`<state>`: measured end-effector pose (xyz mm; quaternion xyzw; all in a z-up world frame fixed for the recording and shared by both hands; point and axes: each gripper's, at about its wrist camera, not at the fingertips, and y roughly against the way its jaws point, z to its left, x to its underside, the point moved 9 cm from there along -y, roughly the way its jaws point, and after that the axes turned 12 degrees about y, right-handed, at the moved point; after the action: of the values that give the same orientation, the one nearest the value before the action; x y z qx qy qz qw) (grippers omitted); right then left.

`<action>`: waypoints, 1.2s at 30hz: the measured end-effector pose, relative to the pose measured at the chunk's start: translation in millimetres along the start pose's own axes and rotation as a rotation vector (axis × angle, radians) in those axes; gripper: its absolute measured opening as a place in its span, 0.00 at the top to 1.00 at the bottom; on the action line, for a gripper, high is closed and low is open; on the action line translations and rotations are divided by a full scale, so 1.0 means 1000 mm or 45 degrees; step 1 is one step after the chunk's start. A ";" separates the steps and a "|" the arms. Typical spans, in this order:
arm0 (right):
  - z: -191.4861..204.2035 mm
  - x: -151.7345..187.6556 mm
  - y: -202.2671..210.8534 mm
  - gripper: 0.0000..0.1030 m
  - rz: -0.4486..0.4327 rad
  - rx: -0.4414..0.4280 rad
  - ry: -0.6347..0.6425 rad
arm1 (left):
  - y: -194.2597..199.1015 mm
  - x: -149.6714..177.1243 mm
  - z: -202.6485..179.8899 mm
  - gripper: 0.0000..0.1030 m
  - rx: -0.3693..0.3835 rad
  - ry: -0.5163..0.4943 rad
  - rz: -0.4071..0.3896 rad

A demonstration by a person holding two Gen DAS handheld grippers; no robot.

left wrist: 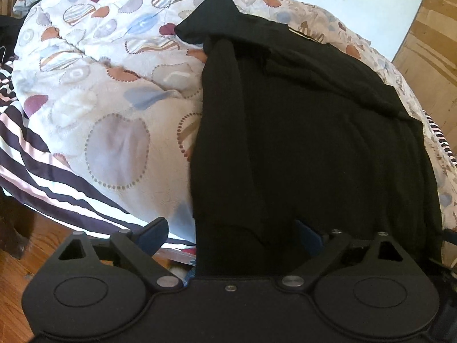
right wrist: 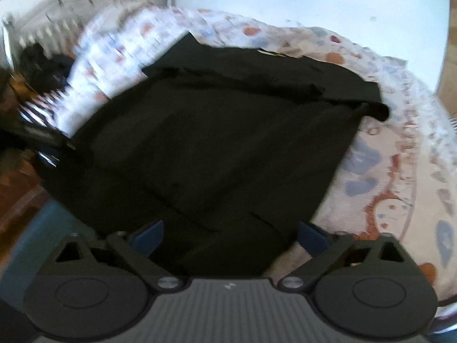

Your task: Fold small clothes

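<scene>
Our left tool (left wrist: 231, 238) and right tool (right wrist: 231, 237) gape wide, holding nothing. The soft, limp black garment (left wrist: 300, 143) lies on the bed's blanket (left wrist: 114, 85); we'd pinch its 6 o'clock hem.

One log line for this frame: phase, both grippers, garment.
phase: reaching for hem | left gripper: open, fabric between fingers | right gripper: open, fabric between fingers | black garment: flat on blanket, sleeves folded in

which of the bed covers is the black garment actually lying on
The black garment lies on the pale heart-patterned blanket, not the dark-and-white striped cover, which sits apart at the bed's edge.
</scene>
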<state>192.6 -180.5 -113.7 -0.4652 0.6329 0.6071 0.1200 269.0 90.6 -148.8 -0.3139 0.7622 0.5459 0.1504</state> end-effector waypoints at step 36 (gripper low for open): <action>-0.001 0.061 0.056 0.29 -0.108 0.018 1.503 | 0.047 0.004 -0.035 0.05 0.082 -0.094 -0.142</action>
<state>119.3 -217.6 -120.6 -0.7483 0.5776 0.2359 -0.2254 240.0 67.1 -103.7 -0.3304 0.7546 0.5230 0.2188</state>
